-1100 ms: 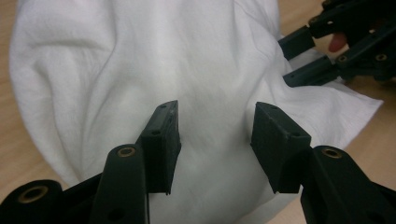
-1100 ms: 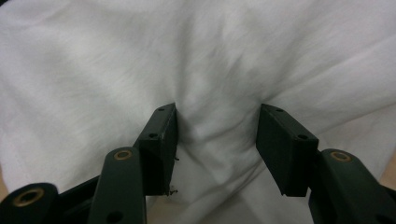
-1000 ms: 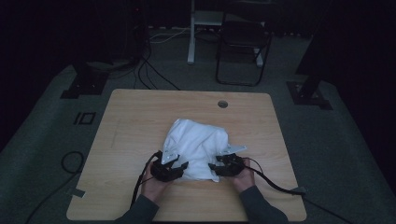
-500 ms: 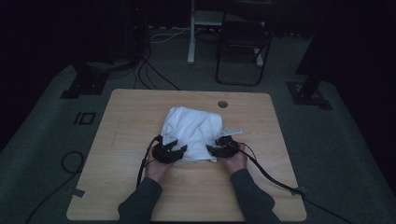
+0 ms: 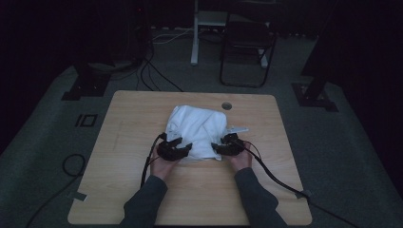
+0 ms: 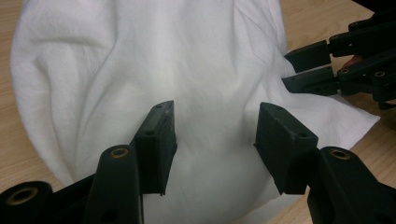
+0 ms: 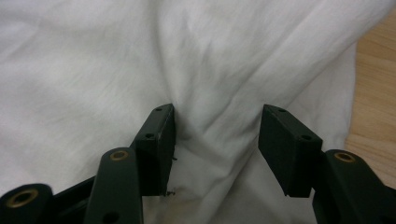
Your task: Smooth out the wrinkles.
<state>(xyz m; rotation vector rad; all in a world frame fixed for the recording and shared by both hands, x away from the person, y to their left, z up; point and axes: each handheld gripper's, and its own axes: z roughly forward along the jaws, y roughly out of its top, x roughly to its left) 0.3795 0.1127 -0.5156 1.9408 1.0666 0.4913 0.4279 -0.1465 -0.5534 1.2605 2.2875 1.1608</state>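
White cloth (image 5: 196,129) sits bunched at table (image 5: 128,118) centre, folded into a rough mound; both claws are at its near edge, probably so the bundle can be squared up or let go after a fold. Left gripper (image 5: 175,148) at the cloth's 7 o'clock corner: jaws have just been opening, now parted about halfway, fabric lying slack between the pads, not pinched. Right gripper (image 5: 228,146) at 5 o'clock: jaws likewise apart, a crease running between them, nothing held.

Left gripper (image 5: 175,148) jaws parted, lately widening — right gripper (image 5: 229,146) jaws apart, both forearms reaching forward
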